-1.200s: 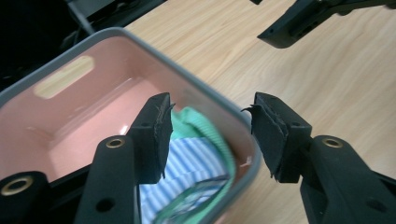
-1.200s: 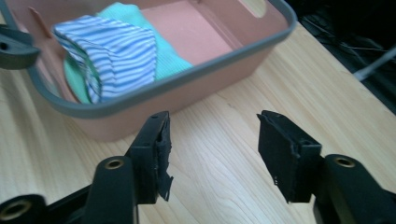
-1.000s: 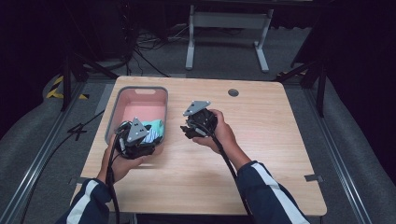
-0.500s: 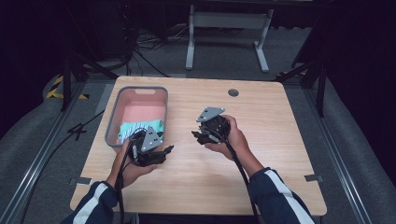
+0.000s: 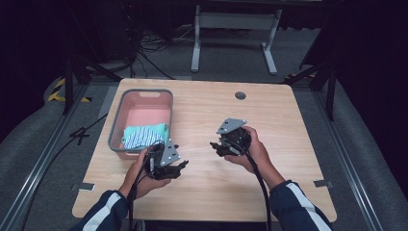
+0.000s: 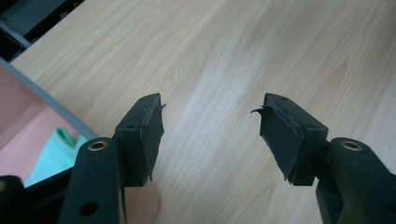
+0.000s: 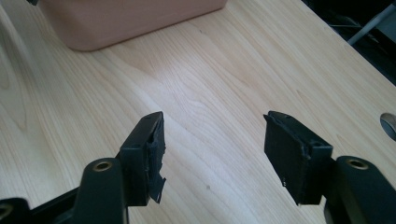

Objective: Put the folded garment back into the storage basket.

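Observation:
A pink bin with a grey rim (image 5: 117, 120) stands at the table's left and holds a folded striped blue-and-white and green cloth (image 5: 144, 134). My left gripper (image 5: 184, 166) hovers over bare wood just off the bin's near right corner. Its jaws have just been opening and nothing is between them (image 6: 210, 112). The bin's rim (image 6: 46, 98) and a bit of the green cloth (image 6: 56, 149) lie to its left. My right gripper (image 5: 215, 147) is held over the table's middle, open and empty (image 7: 212, 123), with the bin's pink wall (image 7: 126, 18) farther off.
The light wooden table (image 5: 288, 125) has a round cable hole (image 5: 240, 95) near its far edge, also at the right edge of the right gripper view (image 7: 390, 123). Cables trail from both grippers toward the person. A metal stand and dark floor lie beyond the table.
Both hands have moved right and toward the person. The left gripper has come away from the bin's near corner onto bare table; the cloth stays in the bin.

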Tool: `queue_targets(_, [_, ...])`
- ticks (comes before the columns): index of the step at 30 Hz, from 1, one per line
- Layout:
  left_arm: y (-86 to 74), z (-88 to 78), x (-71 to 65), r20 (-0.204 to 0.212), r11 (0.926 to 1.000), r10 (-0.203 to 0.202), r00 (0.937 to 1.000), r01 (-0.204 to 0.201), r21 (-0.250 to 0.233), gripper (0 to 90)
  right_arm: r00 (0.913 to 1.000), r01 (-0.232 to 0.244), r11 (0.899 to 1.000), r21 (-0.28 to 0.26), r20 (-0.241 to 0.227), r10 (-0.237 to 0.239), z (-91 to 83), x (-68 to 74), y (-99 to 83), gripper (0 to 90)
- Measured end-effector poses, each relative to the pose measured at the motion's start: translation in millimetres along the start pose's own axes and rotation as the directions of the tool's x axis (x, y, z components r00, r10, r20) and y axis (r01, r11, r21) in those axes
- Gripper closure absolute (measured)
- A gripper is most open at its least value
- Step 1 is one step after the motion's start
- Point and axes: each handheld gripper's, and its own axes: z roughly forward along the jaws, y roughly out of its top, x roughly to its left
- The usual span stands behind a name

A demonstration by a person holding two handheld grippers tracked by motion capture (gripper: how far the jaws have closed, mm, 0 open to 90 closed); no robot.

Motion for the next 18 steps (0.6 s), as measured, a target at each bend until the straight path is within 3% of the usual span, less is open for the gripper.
queue_targets(18, [-3.9,17.6,-20.2,0.052,0.9958,0.065,0.9966,-0.068,0.062,33.1,0.9995,-0.015,0.999,0.034,0.027,0.014,-15.4,-6.6,-45.5,36.8])
